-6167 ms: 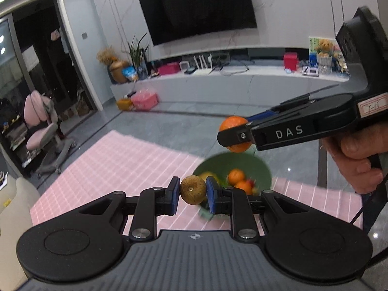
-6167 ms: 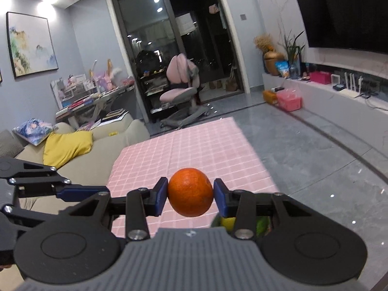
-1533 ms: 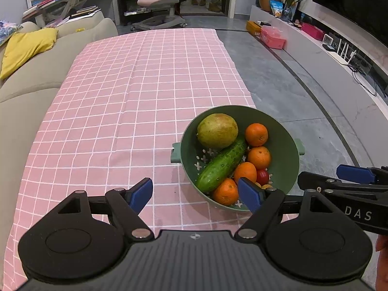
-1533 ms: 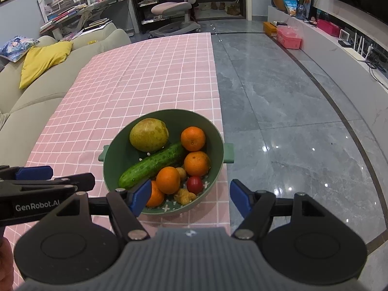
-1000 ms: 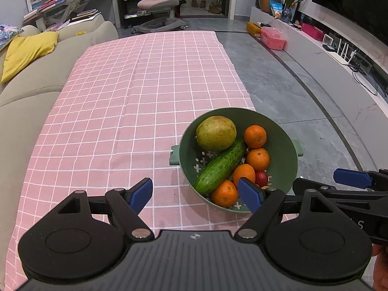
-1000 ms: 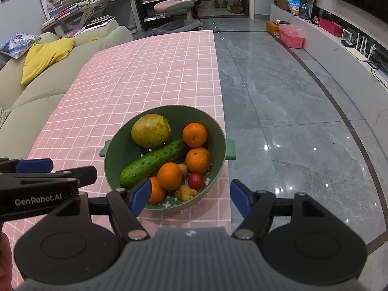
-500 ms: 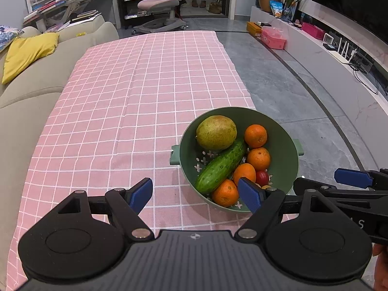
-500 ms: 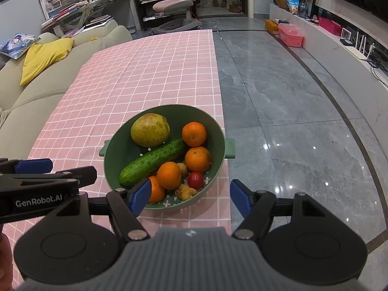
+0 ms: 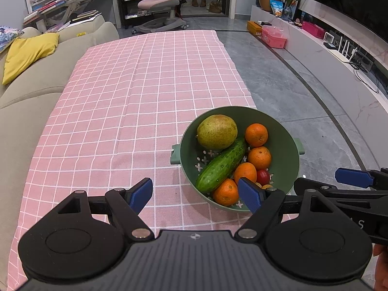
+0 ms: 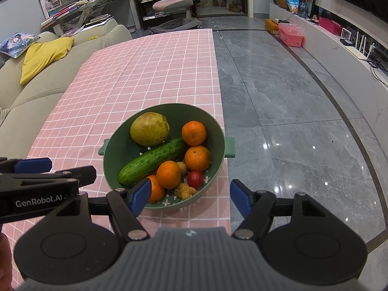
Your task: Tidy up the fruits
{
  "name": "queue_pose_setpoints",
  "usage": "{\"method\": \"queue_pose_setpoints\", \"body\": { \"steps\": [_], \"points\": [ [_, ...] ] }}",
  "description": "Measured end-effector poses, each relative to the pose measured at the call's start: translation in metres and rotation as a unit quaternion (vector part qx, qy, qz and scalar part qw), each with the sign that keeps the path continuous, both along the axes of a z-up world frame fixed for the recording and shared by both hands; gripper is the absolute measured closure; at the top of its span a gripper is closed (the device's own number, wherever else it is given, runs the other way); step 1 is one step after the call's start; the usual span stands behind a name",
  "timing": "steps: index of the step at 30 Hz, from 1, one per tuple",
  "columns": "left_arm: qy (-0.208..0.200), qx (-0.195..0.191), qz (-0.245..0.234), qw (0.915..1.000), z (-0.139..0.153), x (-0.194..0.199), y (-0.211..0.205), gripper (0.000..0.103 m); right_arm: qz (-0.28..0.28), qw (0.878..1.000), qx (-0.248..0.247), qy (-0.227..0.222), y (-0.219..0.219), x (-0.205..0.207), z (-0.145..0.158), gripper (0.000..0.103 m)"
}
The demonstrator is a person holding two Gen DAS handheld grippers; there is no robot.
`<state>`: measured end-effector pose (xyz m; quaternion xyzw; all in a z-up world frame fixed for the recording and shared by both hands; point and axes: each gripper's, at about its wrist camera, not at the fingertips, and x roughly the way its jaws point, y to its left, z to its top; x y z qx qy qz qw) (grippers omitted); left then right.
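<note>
A green colander bowl point(image 9: 283, 131) point(image 10: 215, 131) stands near the right edge of the pink checked tablecloth point(image 9: 135, 92) point(image 10: 145, 72). It holds a yellow-green pear point(image 9: 216, 131) point(image 10: 149, 128), a cucumber point(image 9: 222, 165) point(image 10: 152, 161), several oranges point(image 9: 256, 134) point(image 10: 194, 133), a small red fruit point(image 9: 263, 176) point(image 10: 195, 179) and small brown fruits point(image 10: 185, 192). My left gripper point(image 9: 195, 195) is open and empty, held back above the bowl's near left side. My right gripper point(image 10: 189, 197) is open and empty above the bowl's near rim. Each gripper shows from the side in the other's view.
A beige sofa point(image 9: 29, 106) with a yellow cushion point(image 9: 26, 53) runs along the table's left side. Grey tiled floor point(image 10: 291, 111) lies right of the table. A pink chair point(image 10: 179, 4) and a desk stand beyond the far end. A low TV shelf point(image 9: 339, 55) lines the right wall.
Earlier the left gripper held a small brown fruit and the right an orange; both are now open and empty, and the fruits lie in the bowl. Over the last second, hardly any movement.
</note>
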<state>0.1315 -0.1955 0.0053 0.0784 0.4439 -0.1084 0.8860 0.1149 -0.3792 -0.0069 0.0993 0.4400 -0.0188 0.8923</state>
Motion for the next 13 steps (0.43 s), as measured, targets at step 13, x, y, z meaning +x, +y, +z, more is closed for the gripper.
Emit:
{"method": "queue_pose_setpoints", "body": {
  "steps": [13],
  "points": [
    [-0.006,0.002,-0.001,1.0000,0.0003,-0.0008,0.0004,0.009,-0.003,1.000,-0.001,0.000,0.0004,-0.0008,-0.0004,0.034]
  ]
}}
